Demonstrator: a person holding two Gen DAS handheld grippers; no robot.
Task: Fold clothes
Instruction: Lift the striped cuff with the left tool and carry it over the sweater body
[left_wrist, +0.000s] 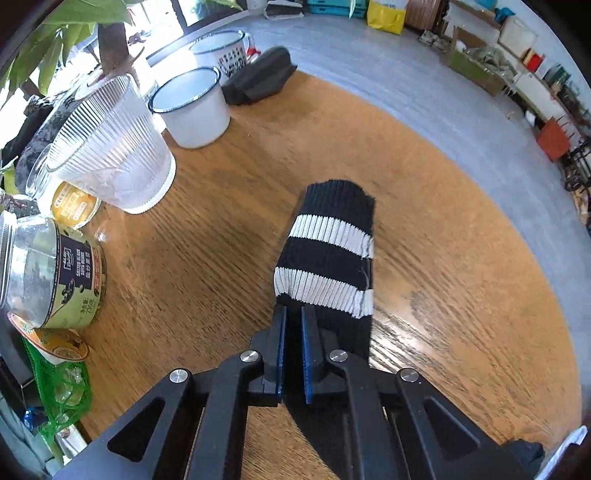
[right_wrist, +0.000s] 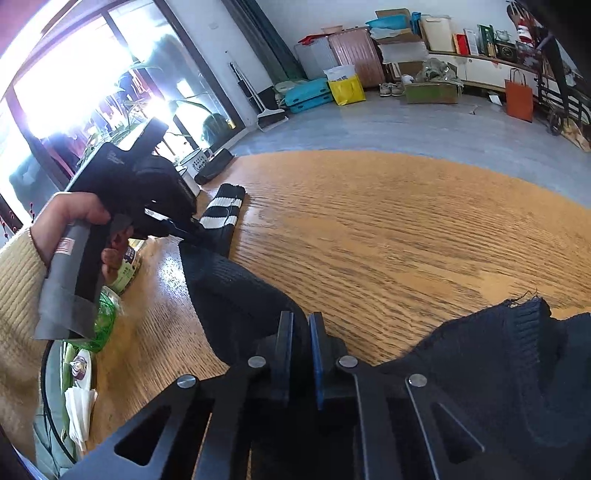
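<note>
Broadly, the table (left_wrist: 461, 280) lies bare from 12 to 3 o'clock, with cups (left_wrist: 110, 147) crowding 10 and its edge curving beyond. Across it stretches the sweater (right_wrist: 229, 291), a soft, limp, seemingly light knit, sleeve (left_wrist: 328, 254) flat. Left gripper (left_wrist: 293, 317) pinches the striped cuff; right gripper (right_wrist: 301, 325) clamps the body.

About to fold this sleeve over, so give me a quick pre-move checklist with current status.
1. Left hand-held gripper shut on the sleeve near the striped cuff: ok.
2. Right hand-held gripper shut on the black knit: ok.
3. Sleeve stretched flat along the table: cannot tell, part is lifted.
4. Glass and mug apart from the sleeve: ok.
5. Open table to the right of the sleeve: ok.
6. Sweater body lying flat: not ok, bunched at the near edge.
</note>
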